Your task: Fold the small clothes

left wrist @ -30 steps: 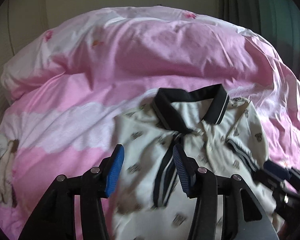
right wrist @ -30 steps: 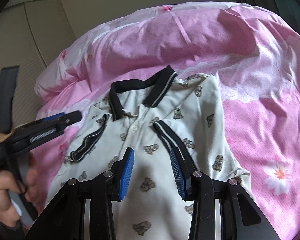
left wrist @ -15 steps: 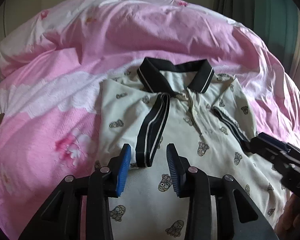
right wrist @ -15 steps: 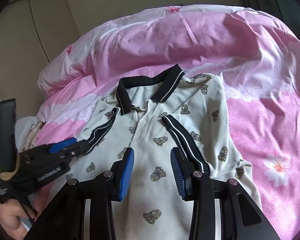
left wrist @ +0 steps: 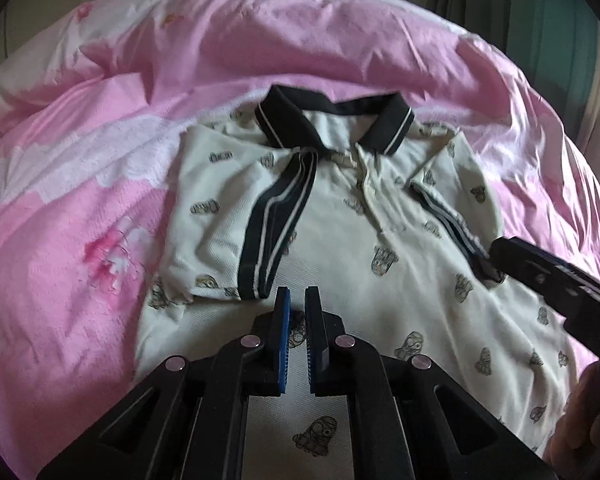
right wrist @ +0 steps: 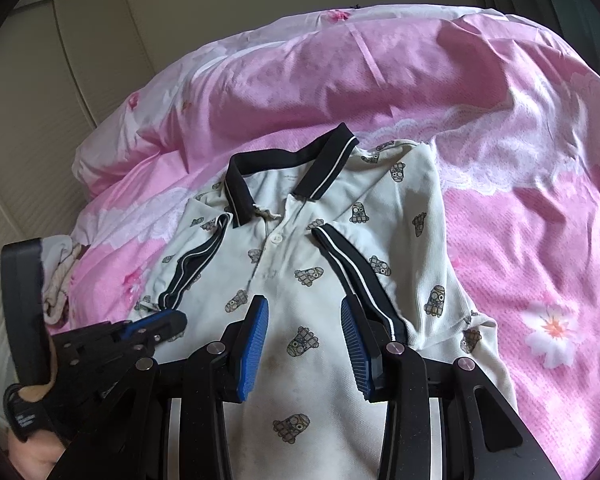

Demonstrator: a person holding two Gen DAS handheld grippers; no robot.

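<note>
A: Where's the polo shirt?
B: Flat on the pink duvet on the bed, collar far, both sleeves folded in.
A: The left tool?
B: Jaws nearly together, nothing between, just below the left sleeve's cuff.
A: The right tool?
B: Parted over the chest, pads gripping nothing.

Polo shirt flat on pink duvet, sleeves folded in; right gripper open above it.

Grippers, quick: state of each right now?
Left gripper: shut, nothing visibly pinched, just above the polo shirt.
Right gripper: open, empty, over the shirt.
</note>
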